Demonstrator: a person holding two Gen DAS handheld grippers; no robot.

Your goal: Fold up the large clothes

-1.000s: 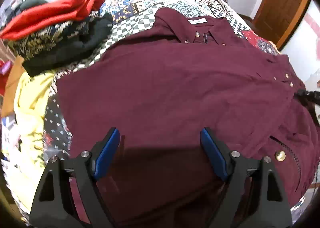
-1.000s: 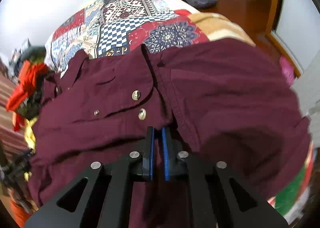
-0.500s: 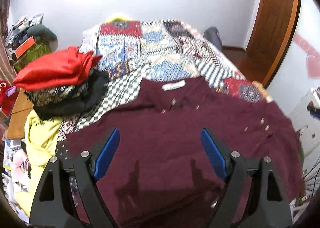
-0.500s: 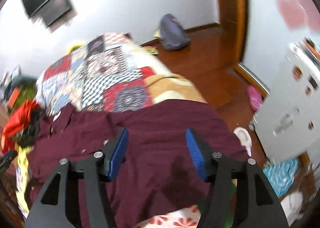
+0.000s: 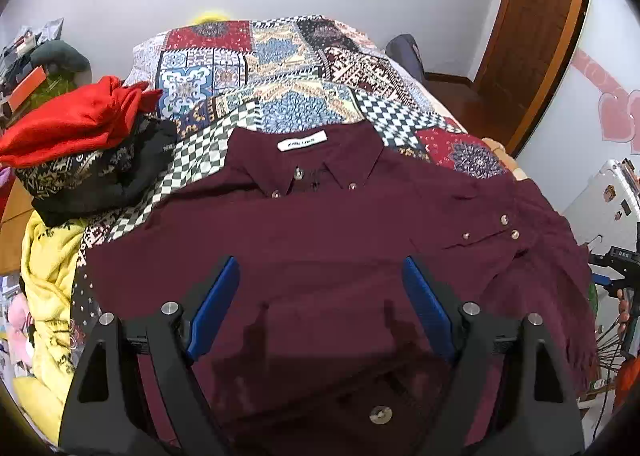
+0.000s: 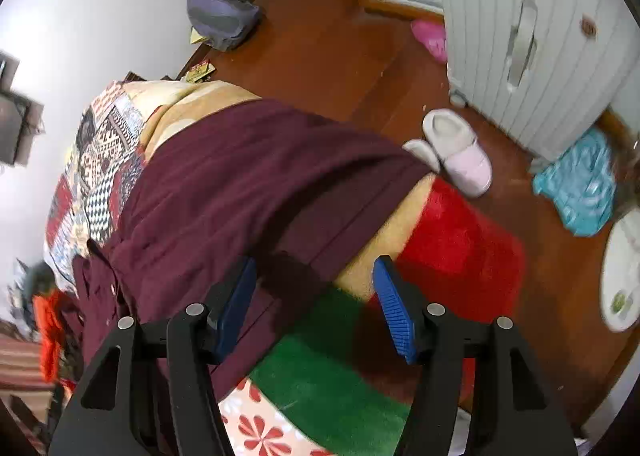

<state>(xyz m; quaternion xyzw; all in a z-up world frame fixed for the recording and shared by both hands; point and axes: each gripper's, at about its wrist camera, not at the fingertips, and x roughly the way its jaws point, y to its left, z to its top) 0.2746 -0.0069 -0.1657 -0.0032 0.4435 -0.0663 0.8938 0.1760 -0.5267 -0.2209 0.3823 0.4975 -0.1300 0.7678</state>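
Right gripper was pinched shut on the maroon shirt a second ago; now its jaws are released, nothing between them, hovering over the sleeve hanging off the bed's edge. So that bit looks placed, and the sleeve is probably next. Left gripper is spread wide and empty above the shirt, which is spread out on the patchwork quilt. The shirt's bottom hem is hidden behind the grippers.

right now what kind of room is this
Most likely a bedroom: a bed with a patchwork cover, a maroon shirt spread on it, piled clothes beside it, and slippers on the wooden floor.
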